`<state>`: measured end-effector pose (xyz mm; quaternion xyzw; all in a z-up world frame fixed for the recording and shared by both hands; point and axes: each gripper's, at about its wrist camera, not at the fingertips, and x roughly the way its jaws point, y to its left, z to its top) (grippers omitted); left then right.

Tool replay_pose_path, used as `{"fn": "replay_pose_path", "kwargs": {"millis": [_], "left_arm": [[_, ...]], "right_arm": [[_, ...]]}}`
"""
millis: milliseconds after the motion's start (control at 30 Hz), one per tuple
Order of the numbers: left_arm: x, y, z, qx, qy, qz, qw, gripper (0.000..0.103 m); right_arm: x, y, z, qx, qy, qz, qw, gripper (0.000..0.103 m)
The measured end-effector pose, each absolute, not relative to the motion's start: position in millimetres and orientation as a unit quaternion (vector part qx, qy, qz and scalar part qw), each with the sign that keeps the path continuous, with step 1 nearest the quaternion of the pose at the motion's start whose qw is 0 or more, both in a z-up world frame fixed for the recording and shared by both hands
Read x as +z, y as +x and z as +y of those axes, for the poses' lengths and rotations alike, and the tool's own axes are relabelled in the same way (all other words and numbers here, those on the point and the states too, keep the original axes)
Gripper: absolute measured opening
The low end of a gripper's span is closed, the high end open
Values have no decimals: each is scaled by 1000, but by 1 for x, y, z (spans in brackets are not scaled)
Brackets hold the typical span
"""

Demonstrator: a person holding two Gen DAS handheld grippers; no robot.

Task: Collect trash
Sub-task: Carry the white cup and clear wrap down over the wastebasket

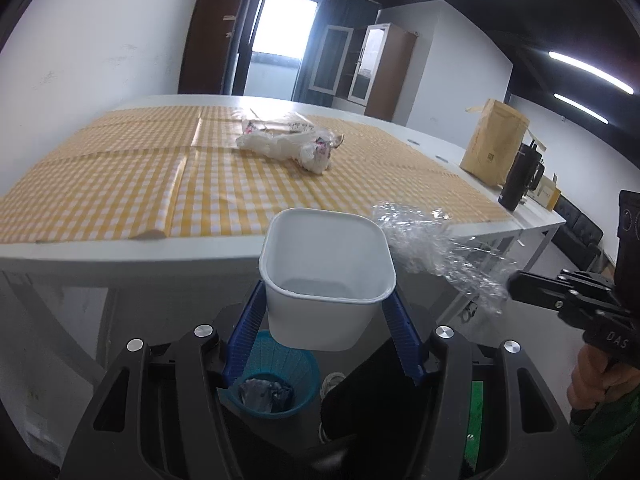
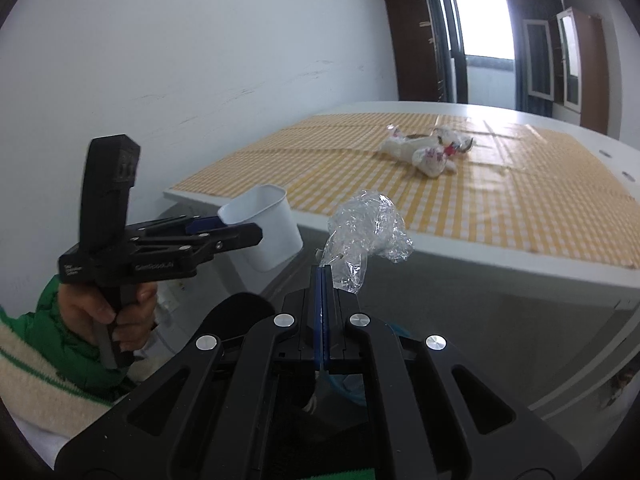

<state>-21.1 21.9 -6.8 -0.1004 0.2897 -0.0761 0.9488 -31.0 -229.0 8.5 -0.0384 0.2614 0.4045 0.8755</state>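
While both grippers hang off the near edge of the table, the blue basket on the floor serves as the landmark for every line here.

Left gripper (image 1: 326, 308): its blue pads clamp the two side walls of the white tub (image 1: 326, 276), jaws standing part-way apart around it; the tub is upright, mouth up, and looks empty.

Tub against the basket: the blue basket (image 1: 276, 376) shows directly beneath the tub and slightly to its left in the left wrist view, already holding crumpled dark rubbish.

Right gripper (image 2: 324, 276): jaws fully together, pinching the lower tail of the clear plastic wrap (image 2: 366, 232), which balloons up and forward from the pads.

Wrap against the basket: to the right of the basket and above it; only a sliver of blue rim shows under the right gripper.

Nearer hand: by this judgement the left, since its tub sits almost over the basket mouth, while the wrap needs a sideways carry toward it.

Left behind: the white printed bag (image 1: 288, 142) lies mid-way across the checked tablecloth (image 1: 100, 184), well beyond the basket and up on the table (image 1: 120, 252).
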Motion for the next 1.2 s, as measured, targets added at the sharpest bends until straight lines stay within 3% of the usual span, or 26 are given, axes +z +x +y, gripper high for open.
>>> {"fn": "replay_pose_path", "kwargs": {"millis": [700, 1200], "left_arm": [[-107, 3, 23, -74, -109, 376, 917, 59], [-202, 67, 42, -41, -146, 462, 874, 59]], "right_arm": [[-106, 7, -188, 376, -66, 380, 843, 0], [-202, 91, -147, 349, -53, 481, 803, 0]]}}
